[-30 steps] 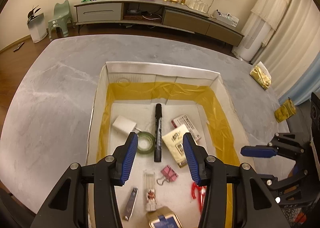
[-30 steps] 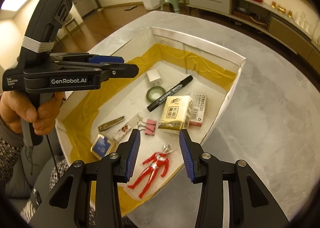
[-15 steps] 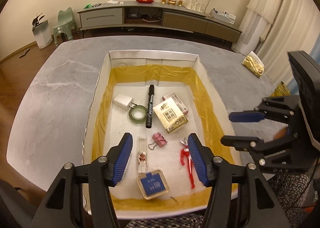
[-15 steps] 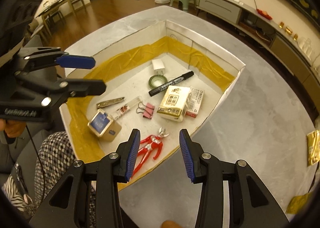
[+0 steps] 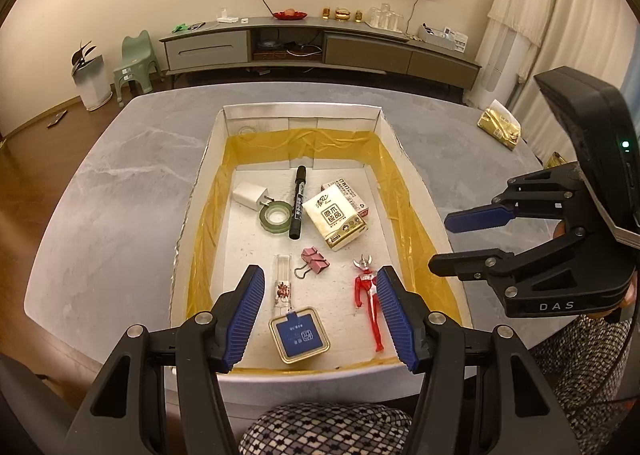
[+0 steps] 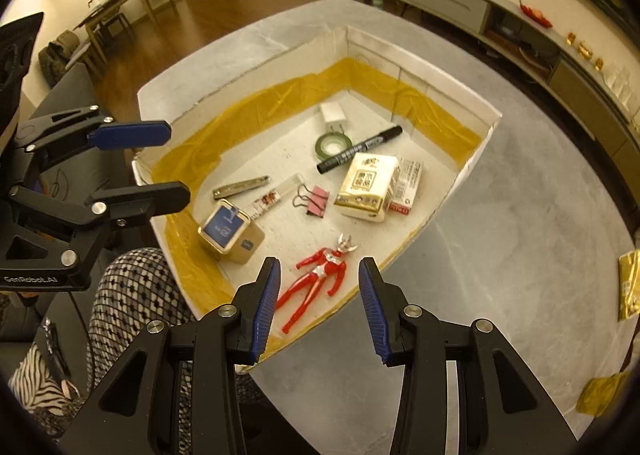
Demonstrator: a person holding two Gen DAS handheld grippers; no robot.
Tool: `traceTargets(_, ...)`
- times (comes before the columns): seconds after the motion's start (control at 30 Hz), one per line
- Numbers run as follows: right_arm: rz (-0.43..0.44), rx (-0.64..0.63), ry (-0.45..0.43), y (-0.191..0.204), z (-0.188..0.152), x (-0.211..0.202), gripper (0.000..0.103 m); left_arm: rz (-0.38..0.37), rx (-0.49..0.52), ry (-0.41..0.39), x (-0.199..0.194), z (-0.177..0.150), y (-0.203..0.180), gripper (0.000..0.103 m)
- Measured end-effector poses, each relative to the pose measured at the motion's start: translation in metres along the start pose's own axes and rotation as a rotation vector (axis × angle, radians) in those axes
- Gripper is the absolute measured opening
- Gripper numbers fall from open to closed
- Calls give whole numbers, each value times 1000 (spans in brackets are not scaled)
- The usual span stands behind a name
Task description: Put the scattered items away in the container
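Both tongs (image 5: pixel 320 311) (image 6: pixel 318 305) gape empty above the box's near rim (image 5: pixel 320 369).

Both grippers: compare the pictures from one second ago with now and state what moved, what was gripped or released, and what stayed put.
The left gripper and right gripper both drew back and up from the box, so it looks smaller in both views. Both stayed open and empty; nothing was gripped or released. The marker, tape, tissue pack, clip, tin and figure lie unmoved.
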State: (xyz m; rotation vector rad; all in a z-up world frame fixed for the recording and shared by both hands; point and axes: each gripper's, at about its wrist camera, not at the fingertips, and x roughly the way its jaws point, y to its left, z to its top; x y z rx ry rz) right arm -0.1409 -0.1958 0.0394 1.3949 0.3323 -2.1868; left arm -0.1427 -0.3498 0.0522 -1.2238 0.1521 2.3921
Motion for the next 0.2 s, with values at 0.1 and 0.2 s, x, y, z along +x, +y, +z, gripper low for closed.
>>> traceTargets(0.1, -16, -24, -9, 7, 1, -5, 44, 2, -6, 0, -2, -2, 2, 60)
traceTargets(0.2, -39, -42, -14, 12, 2, -7, 44, 3, -11, 0, -3, -5, 4, 60)
